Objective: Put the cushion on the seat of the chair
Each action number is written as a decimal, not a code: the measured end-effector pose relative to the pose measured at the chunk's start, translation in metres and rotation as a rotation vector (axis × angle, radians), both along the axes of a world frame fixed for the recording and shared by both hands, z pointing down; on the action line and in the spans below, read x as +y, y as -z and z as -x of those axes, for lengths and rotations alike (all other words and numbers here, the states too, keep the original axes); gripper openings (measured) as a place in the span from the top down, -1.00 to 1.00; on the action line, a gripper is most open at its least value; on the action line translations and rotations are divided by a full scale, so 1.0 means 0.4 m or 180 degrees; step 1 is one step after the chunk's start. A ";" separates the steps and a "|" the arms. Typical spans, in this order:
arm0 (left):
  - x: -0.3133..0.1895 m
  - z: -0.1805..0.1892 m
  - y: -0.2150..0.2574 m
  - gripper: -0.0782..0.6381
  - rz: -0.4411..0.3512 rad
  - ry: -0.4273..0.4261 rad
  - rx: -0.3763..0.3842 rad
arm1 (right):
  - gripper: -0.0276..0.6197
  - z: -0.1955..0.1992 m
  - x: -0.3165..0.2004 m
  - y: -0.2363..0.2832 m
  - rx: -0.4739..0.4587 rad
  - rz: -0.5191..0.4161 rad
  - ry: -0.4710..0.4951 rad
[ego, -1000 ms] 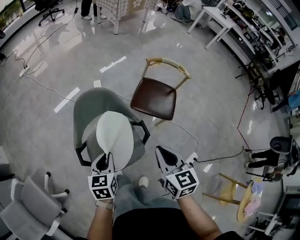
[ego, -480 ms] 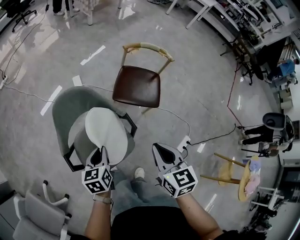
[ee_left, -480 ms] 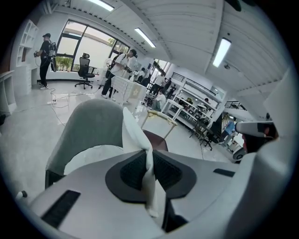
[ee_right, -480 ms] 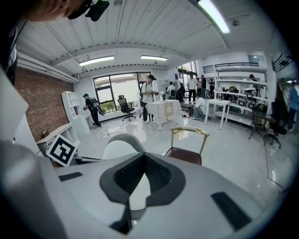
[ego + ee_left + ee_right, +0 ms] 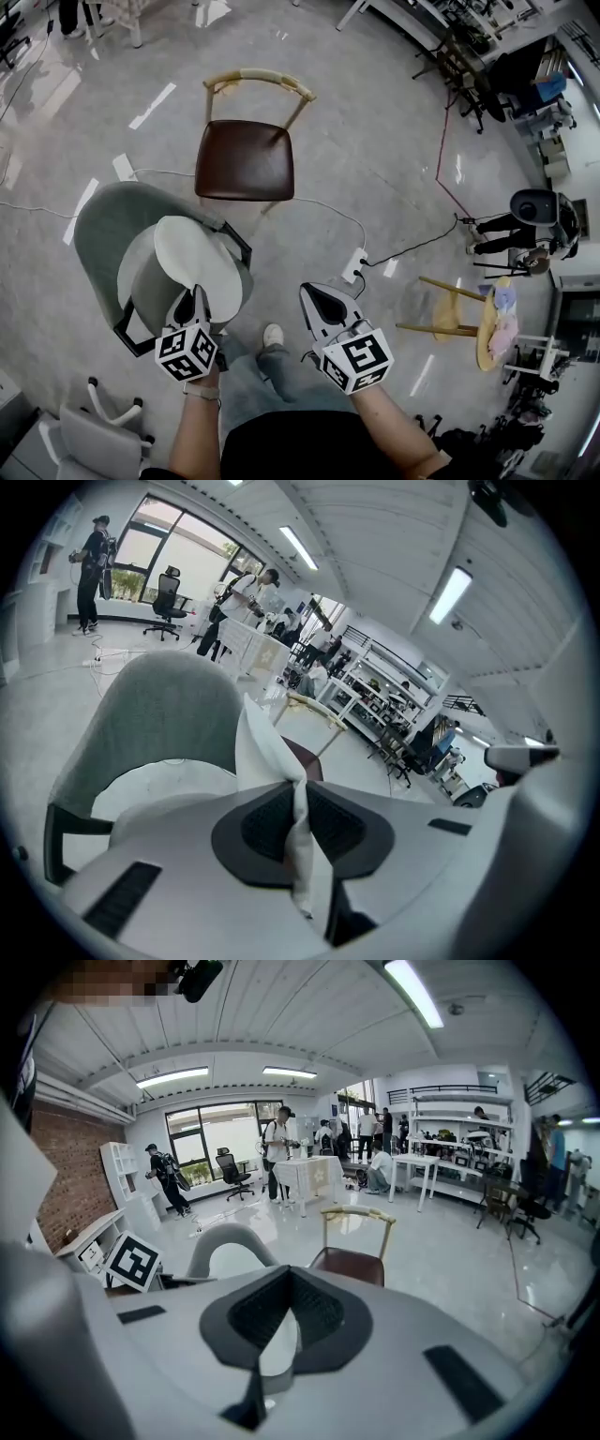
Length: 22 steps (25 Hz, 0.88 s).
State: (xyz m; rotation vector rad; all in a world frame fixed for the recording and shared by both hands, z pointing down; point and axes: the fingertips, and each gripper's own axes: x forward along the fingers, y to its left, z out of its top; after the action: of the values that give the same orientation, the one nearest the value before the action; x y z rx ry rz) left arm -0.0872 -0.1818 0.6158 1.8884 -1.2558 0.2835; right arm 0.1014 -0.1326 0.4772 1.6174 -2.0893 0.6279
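A round white cushion (image 5: pixel 187 267) hangs low over the seat of the grey-green armchair (image 5: pixel 98 230) with black armrests, at the head view's left. My left gripper (image 5: pixel 194 302) is shut on the cushion's near edge. In the left gripper view the white fabric (image 5: pixel 267 752) is pinched between the black pads and the armchair's back (image 5: pixel 159 714) rises behind it. My right gripper (image 5: pixel 317 302) is shut and holds nothing, right of the armchair over bare floor. The right gripper view shows the armchair (image 5: pixel 230 1237) with the cushion (image 5: pixel 234 1262) ahead to the left.
A wooden chair with a brown seat (image 5: pixel 244 159) stands just beyond the armchair. A power strip with cables (image 5: pixel 354 266) lies on the floor, a wooden stool (image 5: pixel 450 319) stands right, an office chair (image 5: pixel 84 441) near left. My shoe (image 5: pixel 273 335) is between the grippers. People and tables stand far back.
Both grippers have come down and towards the armchair. The cushion, still held by its edge, has sunk closer to the seat. The right gripper stays shut and without load.
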 end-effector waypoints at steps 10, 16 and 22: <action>-0.024 -0.036 -0.063 0.64 0.0103 0.0221 0.0252 | 0.89 -0.011 0.004 -0.025 0.0023 0.0077 -0.0080; -0.032 -0.037 -0.096 0.63 0.0112 0.0240 0.0207 | 0.89 0.000 0.007 -0.040 0.0020 0.0113 -0.0048; -0.005 0.015 -0.127 0.63 0.0181 0.0266 -0.0034 | 0.89 0.019 0.025 -0.050 0.0000 0.0142 0.0020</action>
State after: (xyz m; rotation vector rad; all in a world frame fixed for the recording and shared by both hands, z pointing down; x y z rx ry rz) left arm -0.0932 -0.1837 0.6667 1.7836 -1.3168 0.2821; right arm 0.0938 -0.1225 0.4973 1.5858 -2.0646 0.6677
